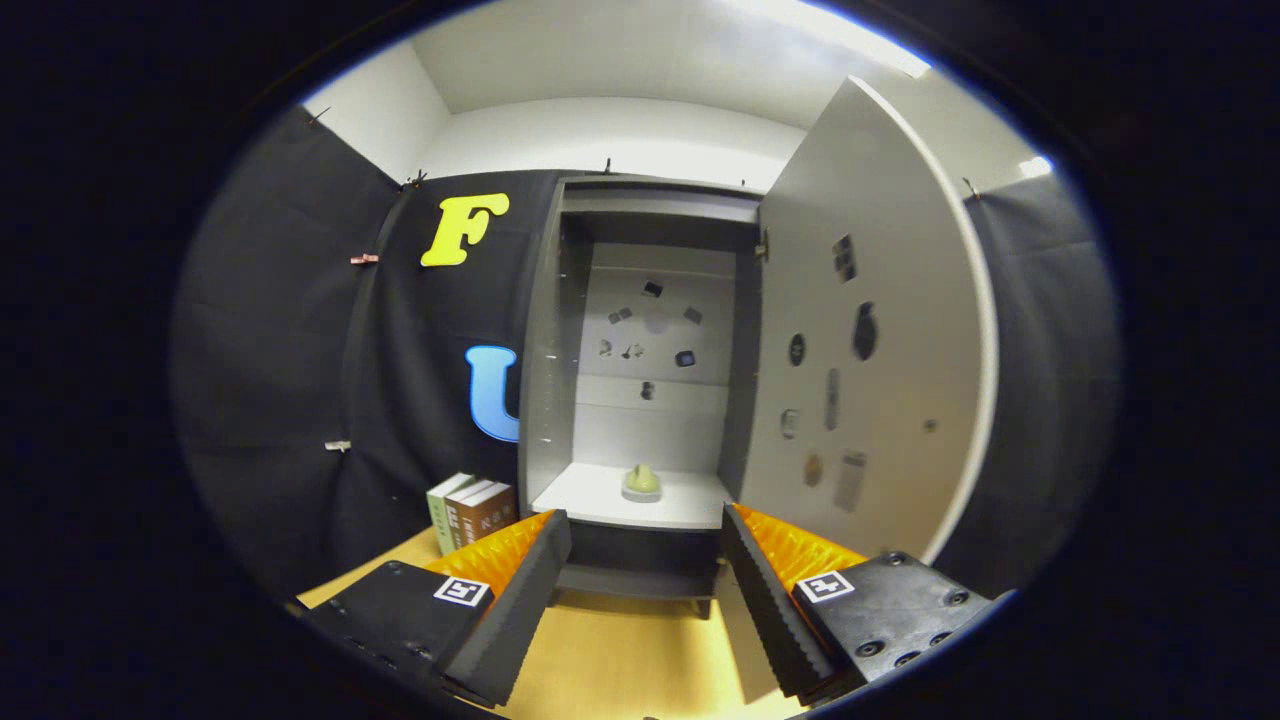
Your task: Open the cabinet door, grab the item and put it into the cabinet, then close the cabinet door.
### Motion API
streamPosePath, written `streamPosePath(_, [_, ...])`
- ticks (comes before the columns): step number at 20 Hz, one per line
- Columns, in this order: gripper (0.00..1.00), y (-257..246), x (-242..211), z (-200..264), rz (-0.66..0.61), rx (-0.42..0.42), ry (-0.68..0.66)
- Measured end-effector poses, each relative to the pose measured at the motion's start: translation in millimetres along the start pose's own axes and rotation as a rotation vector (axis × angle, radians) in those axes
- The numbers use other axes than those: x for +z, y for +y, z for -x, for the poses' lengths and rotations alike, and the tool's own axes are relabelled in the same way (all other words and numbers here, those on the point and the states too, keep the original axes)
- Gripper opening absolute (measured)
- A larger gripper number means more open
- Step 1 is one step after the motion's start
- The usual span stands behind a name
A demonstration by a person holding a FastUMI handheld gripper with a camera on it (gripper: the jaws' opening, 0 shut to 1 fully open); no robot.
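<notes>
A tall grey cabinet [545, 350] stands straight ahead, its interior lit and pale. Its door [880, 330] is swung wide open to the right, with several small stickers on its inner face. A small pale green item [641, 483] sits on the cabinet's white bottom shelf [590, 495], upright on a light base. My gripper [646, 540] is open, with nothing between its fingers. The fingertips sit just in front of the shelf's front edge, and the green item lies beyond them, about midway between the two.
Several books [470, 513] stand upright on the wooden table [620, 660] to the left of the cabinet. Small stickers dot the cabinet's back wall [650, 340]. The open door's edge comes close to my right finger [765, 590].
</notes>
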State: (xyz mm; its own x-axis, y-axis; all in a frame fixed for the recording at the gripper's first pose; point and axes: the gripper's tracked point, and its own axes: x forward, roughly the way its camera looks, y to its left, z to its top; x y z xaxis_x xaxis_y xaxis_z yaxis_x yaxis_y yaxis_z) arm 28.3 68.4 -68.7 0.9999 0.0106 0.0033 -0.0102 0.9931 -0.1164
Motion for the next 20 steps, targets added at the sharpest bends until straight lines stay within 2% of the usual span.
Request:
streamPosePath(7, [0.96,-91.8,4.0,69.8,-0.037,-0.044,-0.019])
streamPosePath(13, [0.96,-192.3,-8.9,77.1,-0.019,-0.143,-0.002])
streamPosePath(18, [0.96,-214.0,-21.7,43.9,-0.050,-0.067,0.008])
streamPosePath(20, [0.96,-205.6,-29.5,27.5,-0.046,-0.008,0.024])
